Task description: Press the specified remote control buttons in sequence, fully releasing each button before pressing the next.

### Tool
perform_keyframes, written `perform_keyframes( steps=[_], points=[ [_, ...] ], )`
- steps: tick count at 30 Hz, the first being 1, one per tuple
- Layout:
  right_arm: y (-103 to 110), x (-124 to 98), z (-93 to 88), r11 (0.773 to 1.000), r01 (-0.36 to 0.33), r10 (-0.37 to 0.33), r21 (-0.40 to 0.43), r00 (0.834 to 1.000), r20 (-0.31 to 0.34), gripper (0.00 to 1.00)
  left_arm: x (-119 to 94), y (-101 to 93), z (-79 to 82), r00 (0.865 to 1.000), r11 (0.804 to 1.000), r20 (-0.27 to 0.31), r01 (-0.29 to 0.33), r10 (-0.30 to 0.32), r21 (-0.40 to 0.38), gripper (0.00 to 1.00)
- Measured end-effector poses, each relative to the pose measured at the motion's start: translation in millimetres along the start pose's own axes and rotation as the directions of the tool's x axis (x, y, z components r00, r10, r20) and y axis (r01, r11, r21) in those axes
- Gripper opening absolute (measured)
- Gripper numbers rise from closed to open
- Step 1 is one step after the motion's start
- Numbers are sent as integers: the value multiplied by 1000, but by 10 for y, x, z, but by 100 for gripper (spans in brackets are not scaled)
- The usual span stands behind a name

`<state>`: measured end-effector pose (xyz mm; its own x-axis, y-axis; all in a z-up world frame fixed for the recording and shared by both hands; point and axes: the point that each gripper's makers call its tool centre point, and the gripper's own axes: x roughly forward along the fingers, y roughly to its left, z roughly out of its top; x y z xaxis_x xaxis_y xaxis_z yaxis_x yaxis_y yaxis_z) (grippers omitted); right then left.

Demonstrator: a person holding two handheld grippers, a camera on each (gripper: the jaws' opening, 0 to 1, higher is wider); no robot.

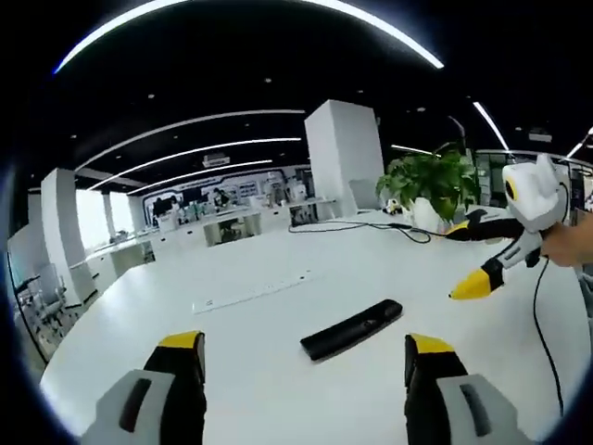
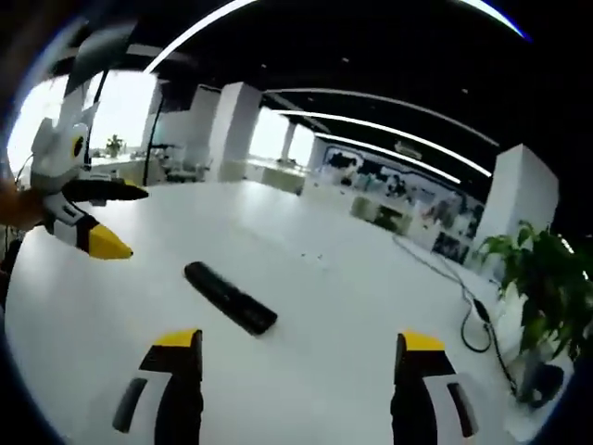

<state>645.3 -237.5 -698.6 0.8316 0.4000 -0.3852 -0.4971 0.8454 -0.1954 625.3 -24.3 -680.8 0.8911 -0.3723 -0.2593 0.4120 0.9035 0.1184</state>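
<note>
Two grippers are recorded above a broad white surface (image 1: 278, 389). Left gripper (image 1: 306, 357) — yellow-tipped fingers (image 1: 181, 341) are set wide apart, nothing held between them. Right gripper (image 2: 301, 357) — fingers (image 2: 176, 339) likewise spread wide and empty; it is also seen from the left gripper view at the right edge, held in a hand (image 1: 567, 243) above the surface.

One black remote control (image 1: 352, 328) is laid flat on the surface, ahead of the left gripper's fingers and untouched; in the right gripper view it lies ahead of the fingers, toward the left one.

One potted green plant (image 1: 428, 181) is placed at the far side of the surface, with a black cable (image 1: 357, 225) trailing beside it.
</note>
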Motion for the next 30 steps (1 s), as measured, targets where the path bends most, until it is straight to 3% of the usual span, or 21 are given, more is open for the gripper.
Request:
perform_keyframes(
  steps=[7, 18, 21, 30],
  points=[
    [95, -378, 14, 999, 21, -20, 38, 1000, -13, 82, -388, -167, 13, 1000, 999, -27, -6, 7, 39, 91],
    [248, -961, -96, 994, 63, -57, 87, 996, -64, 79, -957, -384, 46, 998, 999, -55, -30, 31, 18, 90],
    [305, -1136, -142, 989, 72, -63, 129, 995, -74, 79, -1065, -432, 45, 997, 999, -64, -37, 36, -13, 90],
    [343, -1526, -172, 984, 98, -87, 149, 993, -79, 78, -1274, -628, 51, 995, 999, -94, -28, 25, -34, 90]
  ],
)
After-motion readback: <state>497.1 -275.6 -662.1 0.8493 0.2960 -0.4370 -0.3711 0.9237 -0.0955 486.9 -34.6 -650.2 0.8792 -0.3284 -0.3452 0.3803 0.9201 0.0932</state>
